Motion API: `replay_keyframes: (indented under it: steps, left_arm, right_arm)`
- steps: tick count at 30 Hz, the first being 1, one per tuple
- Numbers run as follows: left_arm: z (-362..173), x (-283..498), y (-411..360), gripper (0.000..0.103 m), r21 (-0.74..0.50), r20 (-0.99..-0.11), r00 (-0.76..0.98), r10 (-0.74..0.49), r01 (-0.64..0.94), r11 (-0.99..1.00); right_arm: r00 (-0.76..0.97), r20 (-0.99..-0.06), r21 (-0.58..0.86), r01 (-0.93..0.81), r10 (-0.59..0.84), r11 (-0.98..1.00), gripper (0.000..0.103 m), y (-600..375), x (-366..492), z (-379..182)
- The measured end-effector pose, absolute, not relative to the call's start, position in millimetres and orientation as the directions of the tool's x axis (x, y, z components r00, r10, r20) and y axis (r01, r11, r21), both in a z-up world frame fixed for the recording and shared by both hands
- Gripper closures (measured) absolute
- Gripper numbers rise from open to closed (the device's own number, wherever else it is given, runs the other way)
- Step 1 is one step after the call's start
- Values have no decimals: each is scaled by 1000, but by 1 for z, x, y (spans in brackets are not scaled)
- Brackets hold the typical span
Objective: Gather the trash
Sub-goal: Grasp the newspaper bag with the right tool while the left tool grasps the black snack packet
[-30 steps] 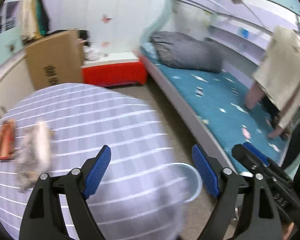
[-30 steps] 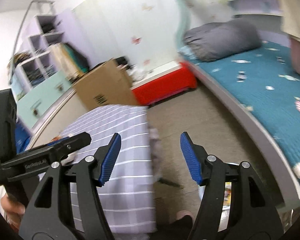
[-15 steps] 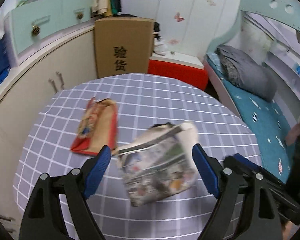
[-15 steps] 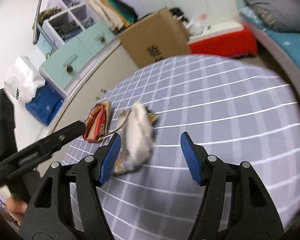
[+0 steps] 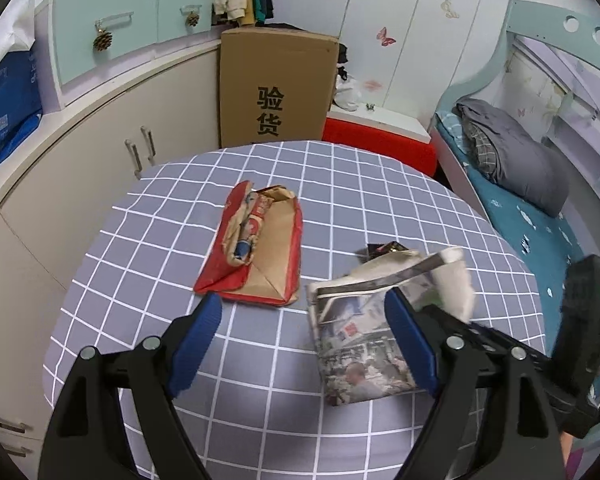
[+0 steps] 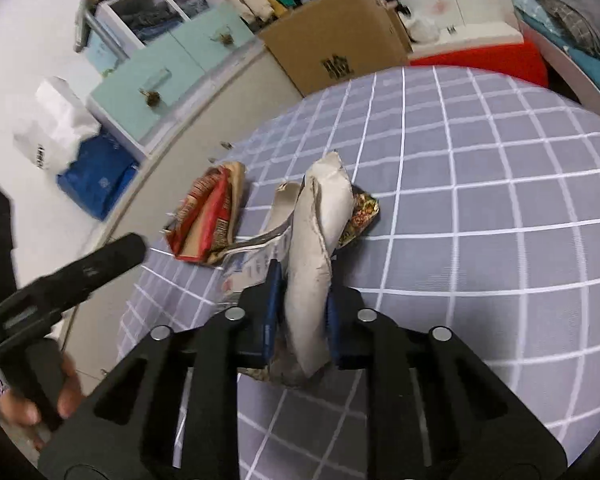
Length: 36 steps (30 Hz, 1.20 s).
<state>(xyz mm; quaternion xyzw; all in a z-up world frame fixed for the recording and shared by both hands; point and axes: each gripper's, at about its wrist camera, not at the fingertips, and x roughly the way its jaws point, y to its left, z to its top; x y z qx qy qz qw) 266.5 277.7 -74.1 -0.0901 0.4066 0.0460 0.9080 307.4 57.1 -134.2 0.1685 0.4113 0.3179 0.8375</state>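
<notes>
Two pieces of trash: both lay on the round surface (image 5: 340,184), covered in a lilac cloth with a white grid.
Red paper bag (image 5: 256,248): left of centre, flattened, torn open at the top, brown inside, small wrappers showing in its mouth; it looked light and limp, easy to crease, best pinched at a folded edge.
Left hand-held gripper (image 5: 304,340): jaws stood wide with nothing between them, hovering over the cloth just short of the red paper bag.
Printed paper bag (image 5: 360,344): just right of the red one, near but apart from it, glossy printed face up, pale inner paper folded over at its far end.
Dark foil wrapper (image 6: 360,210): tucked under the far end of the printed paper bag, crinkly and shiny.
Right hand-held gripper (image 6: 300,308): its jaws had just been closing, and the pads pinched the pale upright fold of the printed paper bag.
Handling judgement: thin, soft paper, almost weightless but floppy; a pinch on one fold would likely let the rest dangle and any loose bits slide out.
Grip judgement: the doubled fold seemed the soundest hold; a single sheet might tear.
Bed (image 5: 540,240): far right, teal sheet, grey bundled quilt.
</notes>
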Motion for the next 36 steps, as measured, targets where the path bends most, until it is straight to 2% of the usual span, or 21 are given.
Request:
replay_keyframes:
  steps: [4, 9, 15, 21, 26, 28, 30, 32, 34, 36]
  left_arm:
    - [-75, 270, 268, 21, -120, -748, 664, 2, -137, 983]
    - [-80, 282, 247, 21, -116, -760, 650, -15, -113, 987]
    - [-100, 307, 219, 21, -147, -801, 594, -74, -75, 986]
    - [-114, 336, 196, 21, -211, -821, 560, -113, -114, 971]
    - [-134, 362, 175, 21, -114, -858, 513, -16, -159, 981]
    - [-140, 368, 175, 22, -111, -862, 507, -3, -182, 977]
    - [-140, 370, 174, 35, -84, -860, 510, 27, -192, 978]
    - [-138, 370, 172, 63, -59, -857, 513, 41, -177, 982]
    - [-136, 371, 173, 71, -64, -859, 510, 32, -170, 983]
    - [-134, 368, 173, 72, -79, -854, 520, 17, -162, 984]
  right_arm:
    - [535, -530, 515, -413, 658, 751, 88, 19, 289, -108]
    - [667, -482, 456, -363, 568, 813, 88, -38, 279, -81]
    - [741, -456, 445, -289, 493, 847, 88, -80, 280, -80]
    - [761, -448, 438, -270, 469, 857, 87, -88, 286, -86]
    - [758, -456, 436, -267, 466, 860, 87, -88, 294, -95]
    - [753, -461, 437, -268, 470, 859, 87, -86, 296, -98]
    - [751, -462, 440, -268, 472, 857, 87, -85, 298, -101]
    - [747, -462, 450, -267, 478, 852, 87, -86, 300, -103]
    - [744, -464, 452, -268, 480, 851, 87, -87, 302, -105]
    - [742, -462, 459, -269, 486, 847, 87, -87, 302, -105]
